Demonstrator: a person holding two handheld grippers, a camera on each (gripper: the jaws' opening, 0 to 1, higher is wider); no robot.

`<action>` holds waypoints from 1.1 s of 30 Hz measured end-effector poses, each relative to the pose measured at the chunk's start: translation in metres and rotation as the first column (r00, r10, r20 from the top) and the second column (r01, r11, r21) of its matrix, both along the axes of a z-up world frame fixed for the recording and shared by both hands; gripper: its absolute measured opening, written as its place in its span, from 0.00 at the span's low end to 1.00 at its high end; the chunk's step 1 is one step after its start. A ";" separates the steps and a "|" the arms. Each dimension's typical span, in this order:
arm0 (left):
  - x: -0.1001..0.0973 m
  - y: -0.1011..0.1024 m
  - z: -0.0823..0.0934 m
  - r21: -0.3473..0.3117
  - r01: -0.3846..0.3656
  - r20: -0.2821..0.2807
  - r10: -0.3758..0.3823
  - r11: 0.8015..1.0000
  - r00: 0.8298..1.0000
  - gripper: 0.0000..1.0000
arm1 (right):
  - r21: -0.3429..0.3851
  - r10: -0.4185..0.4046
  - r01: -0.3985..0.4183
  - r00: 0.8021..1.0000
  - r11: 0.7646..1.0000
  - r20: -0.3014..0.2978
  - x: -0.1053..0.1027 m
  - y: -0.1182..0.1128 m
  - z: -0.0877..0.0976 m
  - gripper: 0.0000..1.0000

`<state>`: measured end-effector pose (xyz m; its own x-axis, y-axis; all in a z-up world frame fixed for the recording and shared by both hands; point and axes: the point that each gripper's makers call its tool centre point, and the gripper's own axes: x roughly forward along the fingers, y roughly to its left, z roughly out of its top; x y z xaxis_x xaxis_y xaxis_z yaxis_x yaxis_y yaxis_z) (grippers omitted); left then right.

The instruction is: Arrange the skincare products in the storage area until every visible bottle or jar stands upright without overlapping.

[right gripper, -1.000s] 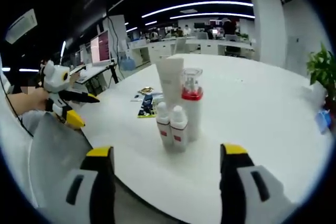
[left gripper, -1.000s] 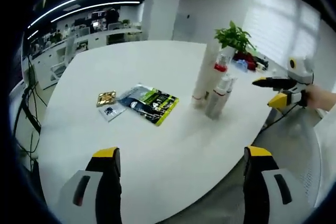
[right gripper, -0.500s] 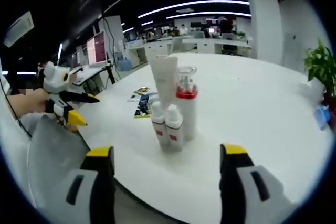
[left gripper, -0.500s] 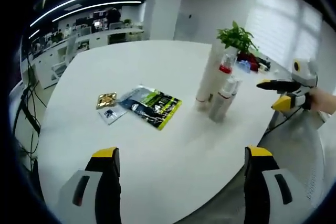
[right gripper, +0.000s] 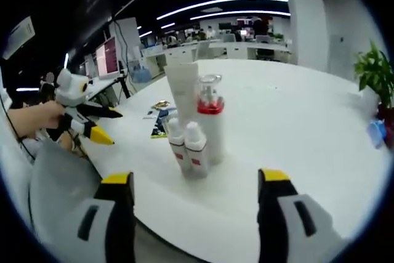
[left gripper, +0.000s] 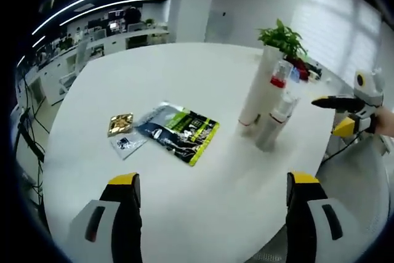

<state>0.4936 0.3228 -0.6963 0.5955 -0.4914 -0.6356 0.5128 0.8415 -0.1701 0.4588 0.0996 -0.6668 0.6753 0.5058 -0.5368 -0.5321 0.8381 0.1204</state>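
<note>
Both grippers: your left gripper [left gripper: 211,180] and right gripper [right gripper: 196,177] hang wide apart, nothing between the jaws.
Products: four upright in a tight cluster on the white round table [right gripper: 295,133] — tall white tube [right gripper: 183,93], white pump bottle with red collar [right gripper: 209,121], two small white red-banded bottles [right gripper: 188,149] touching in front.
Other items: dark and green foil pouch [left gripper: 180,130] lies flat, gold sachet [left gripper: 120,123] and clear sachet [left gripper: 125,143] beside it.
Far edge: green potted plant [left gripper: 284,36].

left gripper [left gripper: 211,214]: black jaws showing yellow tips, grey-white housings with dark slots | right gripper [right gripper: 196,214]: wearing the same colours | seen from the side it is looking white, black and yellow
</note>
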 end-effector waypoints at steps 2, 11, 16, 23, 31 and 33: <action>0.007 -0.003 -0.002 0.007 0.002 -0.001 -0.002 1.000 1.000 0.97 | 0.001 -0.005 0.005 1.000 1.000 -0.006 0.000 -0.001 -0.002 0.83; 0.031 -0.014 -0.014 0.035 0.028 -0.014 -0.028 0.999 1.000 0.97 | 0.003 -0.028 0.028 0.999 1.000 -0.036 0.000 -0.005 -0.012 0.82; 0.045 -0.019 -0.023 0.045 0.033 -0.031 -0.031 0.998 0.999 0.96 | 0.007 -0.041 0.041 0.998 0.999 -0.046 0.001 -0.006 -0.014 0.82; 0.063 -0.026 -0.036 0.069 0.044 -0.039 -0.042 0.997 0.998 0.95 | 0.014 -0.058 0.058 0.997 0.998 -0.054 0.003 -0.008 -0.014 0.82; 0.088 -0.025 -0.053 0.119 0.024 -0.045 -0.018 0.993 0.999 0.92 | 0.020 -0.069 0.071 0.996 0.997 -0.064 0.004 -0.008 -0.016 0.82; 0.095 -0.024 -0.054 0.132 0.008 -0.036 -0.003 0.991 0.999 0.90 | 0.021 -0.071 0.072 0.995 0.997 -0.067 0.003 -0.008 -0.016 0.82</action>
